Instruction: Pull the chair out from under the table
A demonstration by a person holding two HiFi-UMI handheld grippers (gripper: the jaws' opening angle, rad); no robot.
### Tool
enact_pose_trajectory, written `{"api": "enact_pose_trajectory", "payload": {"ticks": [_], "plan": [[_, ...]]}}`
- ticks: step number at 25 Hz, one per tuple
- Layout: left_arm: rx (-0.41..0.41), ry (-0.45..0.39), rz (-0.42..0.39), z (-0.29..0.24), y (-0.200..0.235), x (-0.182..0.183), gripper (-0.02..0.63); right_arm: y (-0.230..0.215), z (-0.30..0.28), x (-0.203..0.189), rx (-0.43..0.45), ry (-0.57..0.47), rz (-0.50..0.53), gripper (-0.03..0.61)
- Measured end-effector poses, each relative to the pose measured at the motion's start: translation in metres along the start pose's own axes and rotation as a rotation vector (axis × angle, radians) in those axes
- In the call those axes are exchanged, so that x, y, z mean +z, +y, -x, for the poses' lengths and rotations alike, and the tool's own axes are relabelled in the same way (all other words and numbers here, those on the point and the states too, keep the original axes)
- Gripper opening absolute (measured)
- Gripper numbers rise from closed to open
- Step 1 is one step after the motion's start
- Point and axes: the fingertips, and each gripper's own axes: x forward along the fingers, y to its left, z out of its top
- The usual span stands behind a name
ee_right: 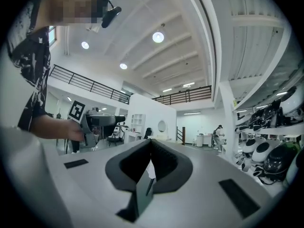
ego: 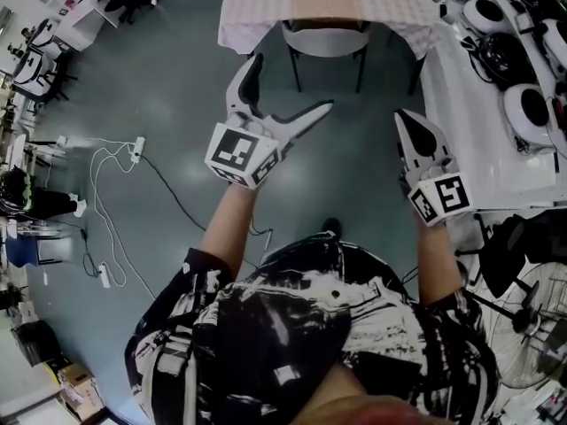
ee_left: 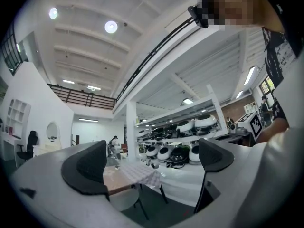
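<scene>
Far ahead, top of the head view, the chair point(ego: 326, 41) sits tucked under the table point(ego: 257, 11) with its checked cloth, seat and dark legs showing. Left gripper point(ego: 294, 81) hovers short of it, jaws spread wide and holding nothing. Right gripper point(ego: 406, 122) hangs alongside, jaws pressed together, empty. Bare grey floor point(ego: 177, 78) lies between tools and chair. On the right, a white bench point(ego: 478, 122) carrying round white units point(ego: 530, 112) runs close beside the right gripper. Over on the left floor, white cables point(ego: 111, 175) and a power strip point(ego: 138, 148) lie well apart from the chair.
</scene>
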Motion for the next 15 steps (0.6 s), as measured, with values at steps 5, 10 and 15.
{"api": "enact_pose_trajectory", "payload": {"ticks": [5, 10, 15], "plan": [[-0.002, 0.025, 0.013, -0.055, 0.019, -0.026, 0.571, -0.052, -0.039, -0.015, 0.017, 0.013, -0.015, 0.0], [-0.007, 0.05, 0.033, -0.097, 0.047, -0.053, 0.571, -0.085, -0.081, -0.034, 0.026, 0.034, -0.038, 0.0], [-0.033, 0.065, 0.055, -0.13, 0.091, -0.078, 0.571, -0.106, -0.133, -0.043, 0.012, 0.042, -0.039, 0.0]]}}
